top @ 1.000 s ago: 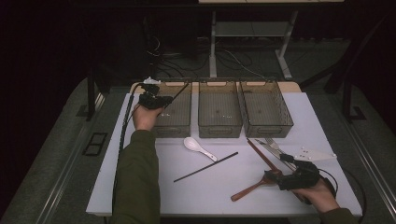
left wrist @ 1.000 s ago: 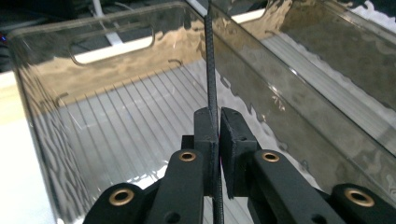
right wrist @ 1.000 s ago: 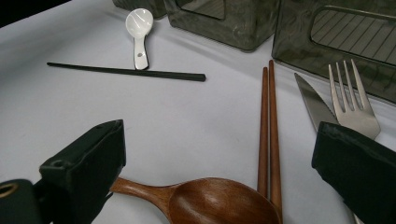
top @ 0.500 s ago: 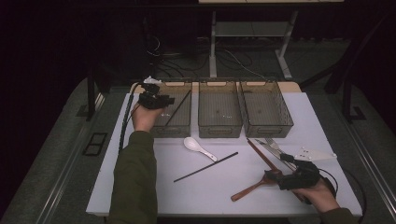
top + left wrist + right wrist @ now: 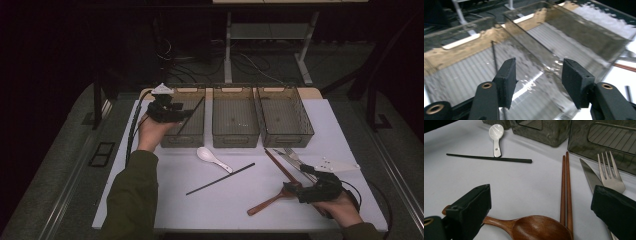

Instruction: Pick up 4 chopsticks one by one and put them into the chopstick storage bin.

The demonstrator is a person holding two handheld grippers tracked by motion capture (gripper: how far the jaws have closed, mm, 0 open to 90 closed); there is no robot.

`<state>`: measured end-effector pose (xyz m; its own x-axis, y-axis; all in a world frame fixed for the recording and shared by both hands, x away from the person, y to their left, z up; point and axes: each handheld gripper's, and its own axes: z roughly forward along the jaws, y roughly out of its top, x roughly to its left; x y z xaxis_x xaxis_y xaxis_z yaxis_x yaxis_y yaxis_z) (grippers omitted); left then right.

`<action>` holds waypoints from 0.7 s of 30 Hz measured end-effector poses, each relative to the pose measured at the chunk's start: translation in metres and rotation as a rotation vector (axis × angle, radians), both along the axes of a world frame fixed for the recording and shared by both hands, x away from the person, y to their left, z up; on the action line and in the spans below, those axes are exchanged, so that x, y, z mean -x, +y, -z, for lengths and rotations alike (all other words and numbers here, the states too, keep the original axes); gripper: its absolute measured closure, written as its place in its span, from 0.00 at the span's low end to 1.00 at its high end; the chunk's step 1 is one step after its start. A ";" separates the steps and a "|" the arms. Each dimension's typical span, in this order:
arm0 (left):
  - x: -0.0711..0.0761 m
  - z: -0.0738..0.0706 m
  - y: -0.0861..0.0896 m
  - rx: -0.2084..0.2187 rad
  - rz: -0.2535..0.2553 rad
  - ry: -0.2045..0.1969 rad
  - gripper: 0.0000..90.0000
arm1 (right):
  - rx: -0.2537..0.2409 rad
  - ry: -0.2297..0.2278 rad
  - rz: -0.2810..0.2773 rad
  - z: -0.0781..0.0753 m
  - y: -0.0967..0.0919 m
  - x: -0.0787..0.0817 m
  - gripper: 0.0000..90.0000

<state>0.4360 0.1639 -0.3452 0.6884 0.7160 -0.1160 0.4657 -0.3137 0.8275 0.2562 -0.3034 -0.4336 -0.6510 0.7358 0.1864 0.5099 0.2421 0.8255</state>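
One black chopstick (image 5: 191,116) is seen leaning inside the left bin (image 5: 186,135), released; the left gripper (image 5: 537,82) has just been opening, its jaws empty. Its mate (image 5: 220,178) lies on the bench (image 5: 165,195). The right gripper (image 5: 541,217), jaws wide, could be snagged on the wooden spoon (image 5: 534,227).

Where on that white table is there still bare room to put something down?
The widest bare patch on the white table lies at the near left, bordered by the black chopstick and the sleeve. The middle bin and right bin look empty. It is crowded at the near right: wooden spoon, wooden chopsticks, fork.
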 end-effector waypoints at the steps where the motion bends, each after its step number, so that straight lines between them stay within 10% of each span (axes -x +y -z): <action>1: 0.004 -0.001 0.000 0.006 0.005 -0.004 0.48 | 0.001 -0.002 0.000 0.000 0.000 0.000 0.04; 21: 0.065 0.006 -0.025 0.056 0.161 -0.028 0.37 | 0.021 -0.013 -0.059 0.003 0.007 -0.002 0.04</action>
<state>0.3709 0.1394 -0.3511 0.7970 0.5894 -0.1318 0.3899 -0.3355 0.8576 0.2583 -0.2963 -0.4363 -0.6960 0.6994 0.1627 0.4834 0.2888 0.8264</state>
